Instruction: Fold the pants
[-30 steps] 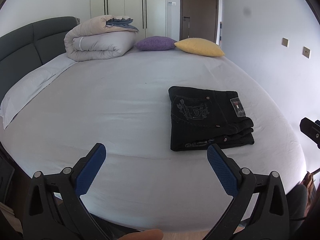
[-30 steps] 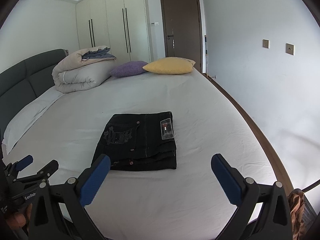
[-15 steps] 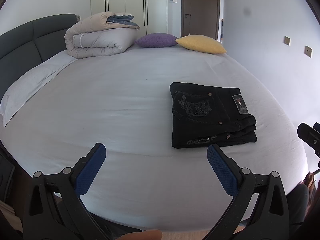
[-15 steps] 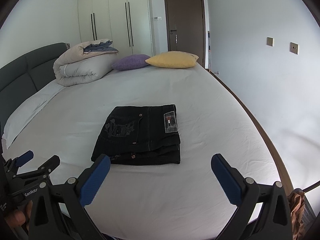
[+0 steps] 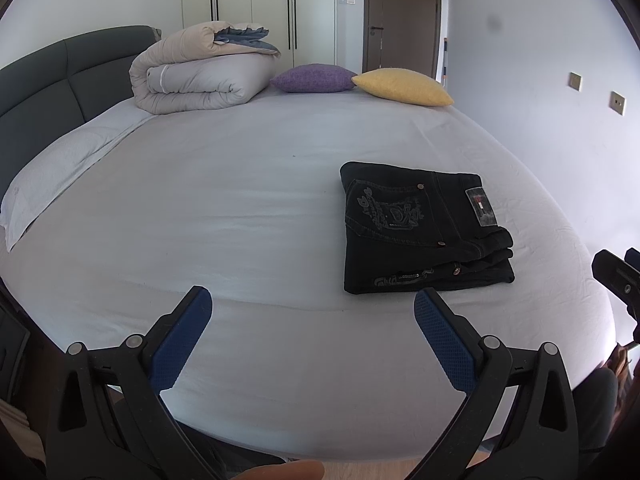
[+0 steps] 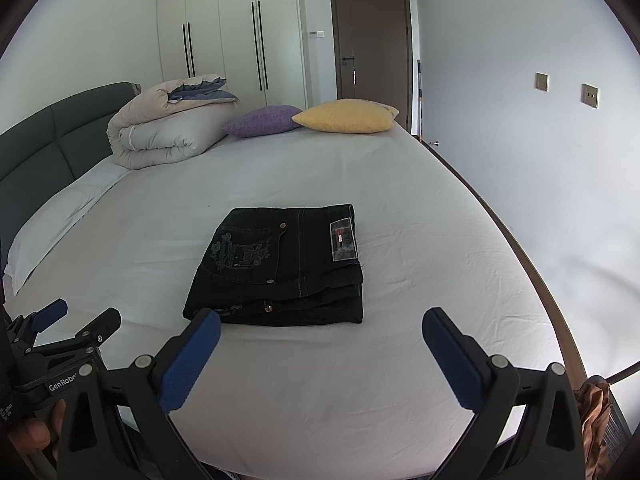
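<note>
Black pants (image 5: 424, 232) (image 6: 280, 268) lie folded into a compact rectangle on the white bed sheet (image 5: 240, 208) (image 6: 400, 208), waist label and embroidered pocket facing up. My left gripper (image 5: 312, 300) hovers open near the bed's front edge, left of and in front of the pants, holding nothing. My right gripper (image 6: 320, 322) is open too, just in front of the pants' near edge, with nothing between its blue pads. The left gripper (image 6: 68, 318) also shows at the left edge of the right wrist view, and part of the right gripper's body shows at the left wrist view's right edge.
A rolled duvet (image 5: 200, 76) (image 6: 168, 128), a purple cushion (image 5: 312, 78) (image 6: 260, 120) and a yellow cushion (image 5: 404, 86) (image 6: 348, 116) sit at the far end. A white pillow (image 5: 56, 168) lies along the grey headboard (image 5: 60, 68). Wardrobe (image 6: 232, 40) and door (image 6: 372, 36) stand behind.
Both wrist views have tilted and risen slightly, so the pants sit a little lower in each frame. The pants have not moved, and both grippers stay open.
</note>
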Demonstrator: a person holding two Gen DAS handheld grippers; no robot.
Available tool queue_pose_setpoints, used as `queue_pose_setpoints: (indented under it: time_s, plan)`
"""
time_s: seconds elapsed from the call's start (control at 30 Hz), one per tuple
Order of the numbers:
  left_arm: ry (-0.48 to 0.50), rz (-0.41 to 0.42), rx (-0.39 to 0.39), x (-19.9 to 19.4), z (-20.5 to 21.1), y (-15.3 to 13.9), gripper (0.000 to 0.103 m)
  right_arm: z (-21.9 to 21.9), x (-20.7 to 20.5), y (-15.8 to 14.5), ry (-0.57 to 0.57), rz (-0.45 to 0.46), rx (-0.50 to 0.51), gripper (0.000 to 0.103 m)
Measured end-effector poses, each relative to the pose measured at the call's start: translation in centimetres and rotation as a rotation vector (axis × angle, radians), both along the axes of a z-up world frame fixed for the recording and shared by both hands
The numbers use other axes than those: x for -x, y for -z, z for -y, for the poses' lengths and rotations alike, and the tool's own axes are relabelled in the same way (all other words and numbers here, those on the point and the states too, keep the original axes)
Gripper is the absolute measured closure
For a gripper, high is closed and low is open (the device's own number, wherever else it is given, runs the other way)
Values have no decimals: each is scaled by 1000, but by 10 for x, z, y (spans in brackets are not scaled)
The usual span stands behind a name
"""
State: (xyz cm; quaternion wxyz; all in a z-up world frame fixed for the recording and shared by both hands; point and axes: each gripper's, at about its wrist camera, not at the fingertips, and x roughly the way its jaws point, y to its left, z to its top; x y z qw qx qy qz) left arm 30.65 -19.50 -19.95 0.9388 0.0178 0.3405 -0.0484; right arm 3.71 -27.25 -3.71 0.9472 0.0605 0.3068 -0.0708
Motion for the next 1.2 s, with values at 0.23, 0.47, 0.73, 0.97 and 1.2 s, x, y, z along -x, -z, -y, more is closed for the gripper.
queue_pose_setpoints:
  time_s: [0.23, 0.47, 0.73, 0.97, 1.2]
  plan:
    - [-4, -4, 1, 1, 0, 3, 0, 0, 0, 1, 1, -4, 0, 0]
    - [-7, -7, 3, 1, -1, 4, 0, -1, 0, 5, 3, -13, 0, 0]
    - [-9, -7, 3, 1, 0, 4, 0, 0, 1, 7, 6, -16, 5, 0]
    - [-9, -7, 2, 1, -1, 4, 0, 0, 0, 7, 8, -17, 10, 0]
    - [-7, -7, 3, 1, -1, 4, 0, 0, 1, 8, 9, -19, 11, 0]
